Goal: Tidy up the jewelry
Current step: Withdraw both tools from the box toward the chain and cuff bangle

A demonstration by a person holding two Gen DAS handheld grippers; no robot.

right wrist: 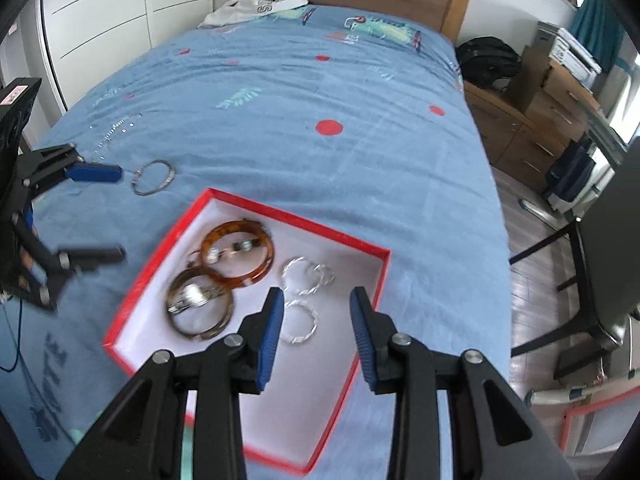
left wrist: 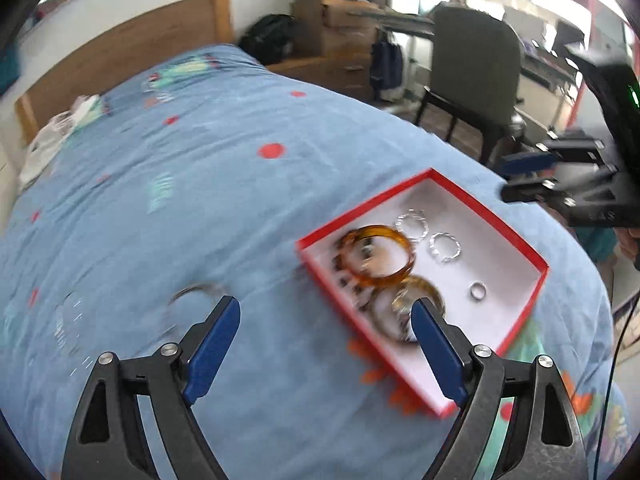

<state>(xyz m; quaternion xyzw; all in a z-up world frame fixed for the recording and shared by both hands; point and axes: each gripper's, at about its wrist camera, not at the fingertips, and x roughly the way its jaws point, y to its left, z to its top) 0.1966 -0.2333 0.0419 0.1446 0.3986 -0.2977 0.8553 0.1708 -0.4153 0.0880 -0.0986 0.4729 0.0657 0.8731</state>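
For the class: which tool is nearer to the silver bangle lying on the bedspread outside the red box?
Left. The left tool hovers beside the silver bangle; the right tool is over the red box.

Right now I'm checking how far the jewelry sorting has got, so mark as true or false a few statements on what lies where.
1. The red cardboard box lies on the blue bedspread. True.
2. The amber plastic bangle lies outside it. False: it is inside.
3. A thin silver bracelet lies on the bedspread, outside the box. True.
4. The left gripper holds a ring. False: its jaws are open and empty.
5. The box has a lid on. False: it is open.
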